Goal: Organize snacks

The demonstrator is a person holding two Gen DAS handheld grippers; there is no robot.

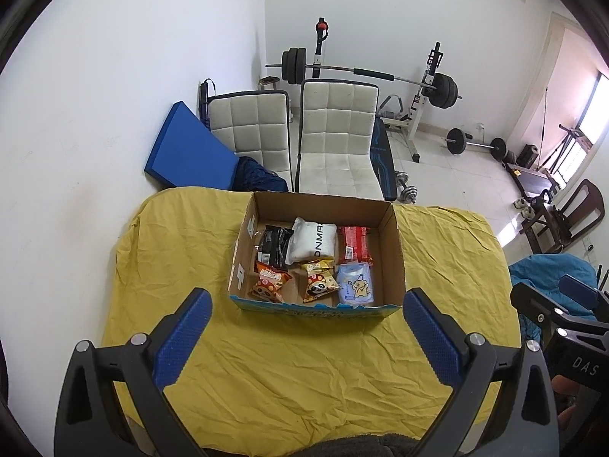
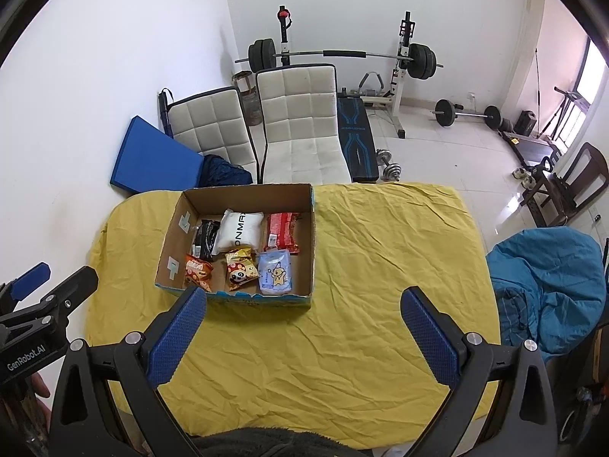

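Your left gripper (image 1: 306, 327) hangs over the near part of the worktop (image 1: 304, 373) with its jaws spread wide and nothing between them. Your right gripper (image 2: 304, 323) sits just beside it, jaws equally wide and empty, above the wrinkled yellow cloth (image 2: 380, 266).

Just past your fingertips stands the open cardboard box (image 1: 396, 255), resting on the cloth toward the far left of the worktop. Inside, the near row holds an orange panda packet (image 1: 268, 282), a yellow panda packet (image 1: 319, 281) and a pale blue packet (image 1: 356, 283). Behind them lie a black packet (image 1: 275, 245), a white pouch (image 1: 312, 242) and a red packet (image 1: 354, 243).

Beyond the worktop, two white chairs (image 1: 335, 137) stand side by side, with a barbell rack (image 1: 365, 76) against the far wall.
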